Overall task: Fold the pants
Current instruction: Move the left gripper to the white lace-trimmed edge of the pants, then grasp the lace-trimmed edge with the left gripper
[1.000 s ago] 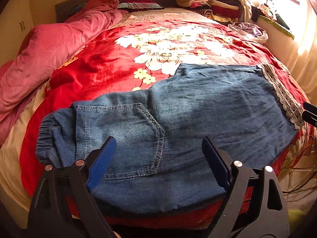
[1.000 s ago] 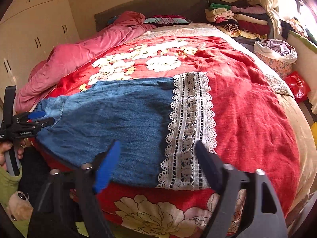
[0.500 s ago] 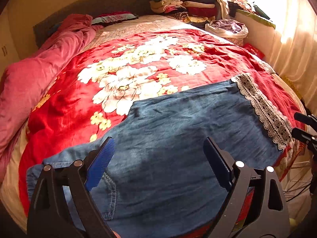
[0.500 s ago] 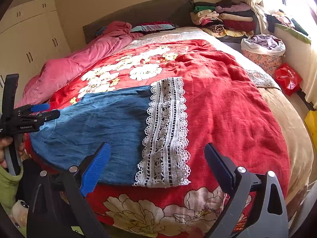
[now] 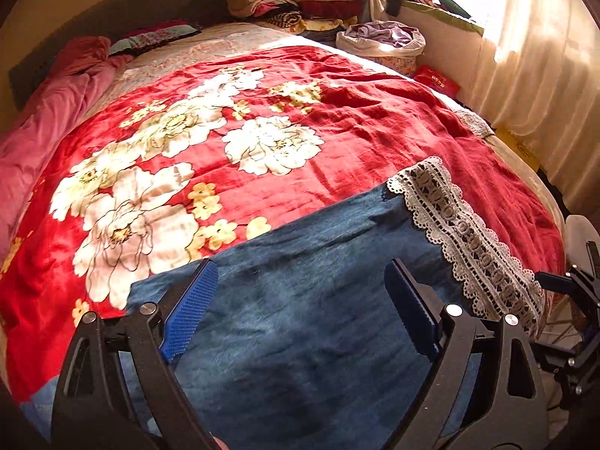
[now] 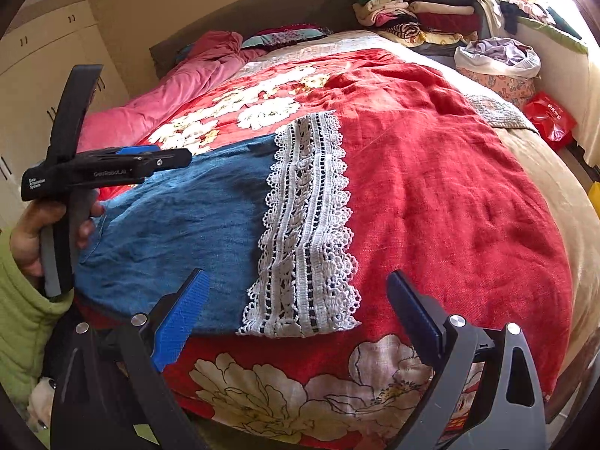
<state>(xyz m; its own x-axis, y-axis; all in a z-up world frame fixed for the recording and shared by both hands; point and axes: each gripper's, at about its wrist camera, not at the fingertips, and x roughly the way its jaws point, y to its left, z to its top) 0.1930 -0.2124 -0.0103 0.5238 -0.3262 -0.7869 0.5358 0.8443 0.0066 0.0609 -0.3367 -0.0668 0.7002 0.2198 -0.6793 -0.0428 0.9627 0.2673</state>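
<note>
Blue denim pants (image 5: 307, 300) with a white lace hem (image 5: 461, 240) lie flat along the near edge of a bed covered by a red flowered blanket (image 5: 225, 142). My left gripper (image 5: 300, 307) is open and empty, hovering over the pants' leg. My right gripper (image 6: 296, 315) is open and empty, just above the near end of the lace hem (image 6: 307, 225). The left gripper also shows in the right wrist view (image 6: 165, 157), over the pants (image 6: 176, 225). The right gripper shows at the right edge of the left wrist view (image 5: 562, 285).
A pink quilt (image 6: 168, 90) lies along the left of the bed. Folded clothes (image 6: 412, 15) are stacked at the far right corner. A laundry basket (image 6: 498, 63) and a red bag (image 6: 549, 116) stand by the curtained window (image 5: 540, 75). White cupboards (image 6: 37, 75) stand left.
My left gripper has moved right along the pants, from the waistband and pocket toward the lace hem. My right gripper has shifted slightly right toward the hem. Both stayed open.
</note>
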